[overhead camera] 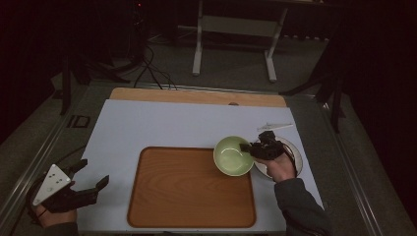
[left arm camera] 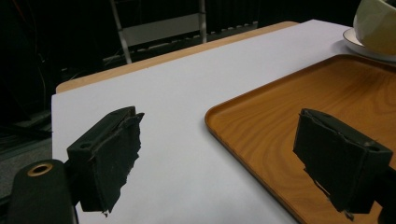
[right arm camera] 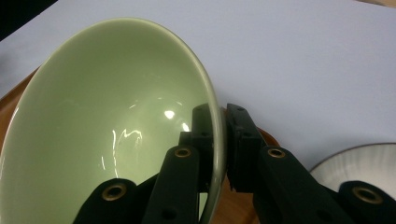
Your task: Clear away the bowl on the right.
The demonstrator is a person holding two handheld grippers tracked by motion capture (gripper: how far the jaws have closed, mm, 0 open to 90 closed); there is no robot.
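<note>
White mat (overhead camera: 162,123); right gripper (overhead camera: 247,147) clamps green bowl (overhead camera: 231,157).

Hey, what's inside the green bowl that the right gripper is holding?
Nothing shows inside the green bowl: bare glazed wall with light reflections. The right gripper pinches its rim, one jaw inside covering a small patch. The near bottom is cut off from sight.

The high view is dim and soft, its surroundings falling to black. Small glare spots sit inside the glossy pale green ceramic bowl (right arm camera: 107,126), whose near rim is blurred; the white-covered worktop (left arm camera: 187,84) looks evenly lit.
</note>
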